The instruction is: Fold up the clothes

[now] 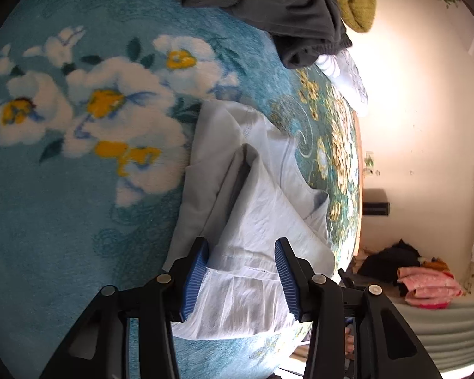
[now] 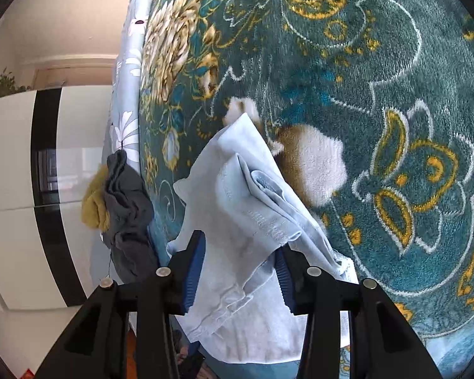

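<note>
I see a bed spread with a plush teal blanket [image 1: 63,221] patterned in white and yellow flowers. Past its edge stands a plain cream wall [image 1: 410,101], brightly lit. On my other view there's a glossy white wardrobe [image 2: 9,158] with a vertical black stripe [image 2: 45,158].

**Clothes count on the bed**

One pale garment [image 1: 252,208] at centre; one dark grey garment [image 1: 287,9] up at twelve o'clock, one mustard knit [image 1: 354,0] at one; one pink folded pile [image 1: 426,284] at four; one floral blanket [image 1: 79,189].
</note>
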Motion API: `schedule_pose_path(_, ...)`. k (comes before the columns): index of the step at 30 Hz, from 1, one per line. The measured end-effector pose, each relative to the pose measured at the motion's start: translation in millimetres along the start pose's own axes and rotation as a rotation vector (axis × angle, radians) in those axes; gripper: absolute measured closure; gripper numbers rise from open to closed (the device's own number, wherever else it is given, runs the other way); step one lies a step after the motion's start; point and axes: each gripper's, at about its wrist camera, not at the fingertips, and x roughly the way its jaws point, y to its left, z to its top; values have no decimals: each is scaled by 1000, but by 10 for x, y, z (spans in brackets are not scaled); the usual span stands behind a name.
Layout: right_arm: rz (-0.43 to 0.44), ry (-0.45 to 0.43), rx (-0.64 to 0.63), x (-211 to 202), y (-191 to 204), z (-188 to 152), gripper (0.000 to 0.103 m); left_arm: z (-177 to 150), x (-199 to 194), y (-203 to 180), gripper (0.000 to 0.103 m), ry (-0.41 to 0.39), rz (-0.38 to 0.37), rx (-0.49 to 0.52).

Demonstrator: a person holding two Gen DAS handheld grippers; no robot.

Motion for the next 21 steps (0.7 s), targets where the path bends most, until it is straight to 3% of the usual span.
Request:
schedule_pose_path(1, -16, -6, 4, -4, 13, 10, 81, -3, -14, -6, 60, -14, 2, 1)
schedule_pose_path(2, -35, -14, -1, -11, 36, 19, 96, -6, -28, -30, 71, -25, 16, 11)
schedule_pose_path(3, -44, -21, -8, -30, 55, 22, 97, -6, -37, -67, 85, -33, 40, 32)
schedule_pose_path(5, -53, -33, -26, -59, 106, 13, 98, -6, -47, -144, 99, -42, 80, 74)
schedule_pose_path(9, -52, -60, -109, -246, 260, -39, 99, -2, -120, -231, 99, -55, 96, 110)
schedule_pose_path(14, 13, -105, -243, -658, 502, -252, 100, -75, -410, -335, 99, -66, 76, 153)
schedule_pose_path(17, 52, -121, -294, -947, 555, -440, 100, -267, -694, -331, 99, -42, 33, 163)
schedule_pose_path(21, 92, -108, -247, -1318, 337, -778, 100, -672, -1083, -229, 99, 29, 2, 159)
